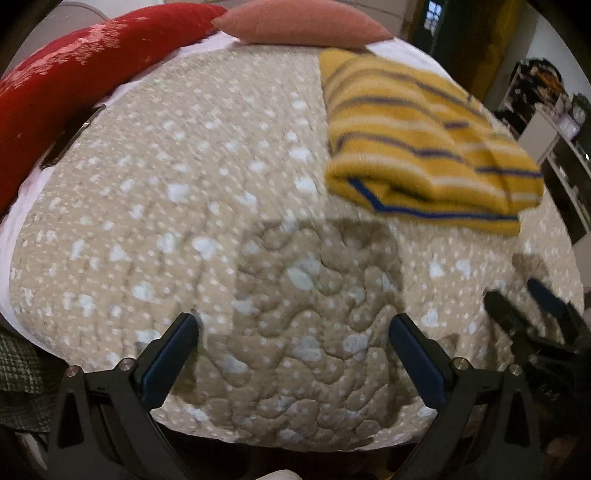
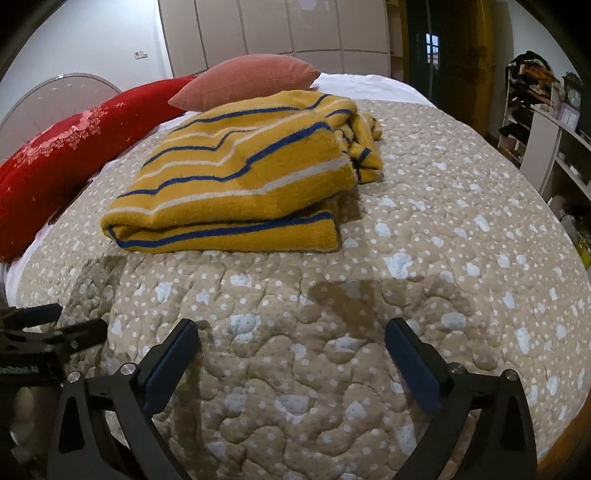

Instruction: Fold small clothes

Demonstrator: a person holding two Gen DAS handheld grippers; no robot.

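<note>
A yellow garment with blue and white stripes [image 2: 243, 177] lies folded in a thick stack on the beige dotted quilt [image 2: 424, 258]. In the left wrist view the garment [image 1: 424, 147] sits at the upper right, blurred. My left gripper [image 1: 293, 332] is open and empty, low over the quilt near its front edge, well short of the garment. My right gripper [image 2: 293, 336] is open and empty, also over the near part of the quilt. Each gripper shows in the other's view: the right gripper [image 1: 528, 299] at the right edge, the left gripper [image 2: 55, 321] at the left edge.
A red patterned pillow [image 2: 62, 147] and a pink cushion [image 2: 251, 81] lie along the far left of the bed. A dark flat object [image 1: 70, 136] rests by the red pillow. Shelves with clutter [image 2: 535, 110] stand to the right. Wardrobe doors [image 2: 277, 29] are behind.
</note>
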